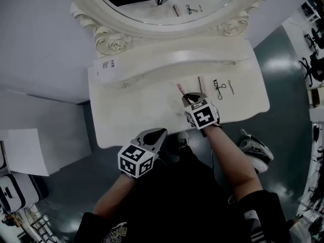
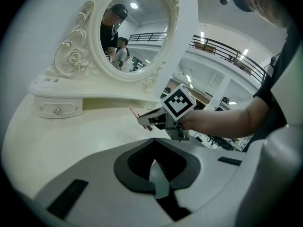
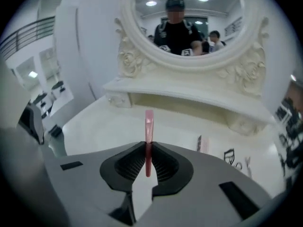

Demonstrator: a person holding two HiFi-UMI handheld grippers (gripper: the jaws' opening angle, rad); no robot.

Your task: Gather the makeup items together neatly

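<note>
My right hand-held gripper [image 1: 194, 96] pinches the pink stick [image 3: 149, 122] to carry it toward the eyelash curler [image 1: 219, 88]; left hand-held gripper [image 1: 159, 133] pressed together, idle.

We see a smooth, cream-white worktop [image 1: 126, 115] with a soft sheen, and a carved mirror frame [image 1: 109, 40] in the same painted finish. The pink stick [image 3: 149, 126] looks like translucent plastic. The right gripper [image 3: 147, 150] has a matt grey plastic shell and dark ribbed pads [image 3: 163, 164]. The floor [image 1: 281, 65] at far right shines glossy.
</note>
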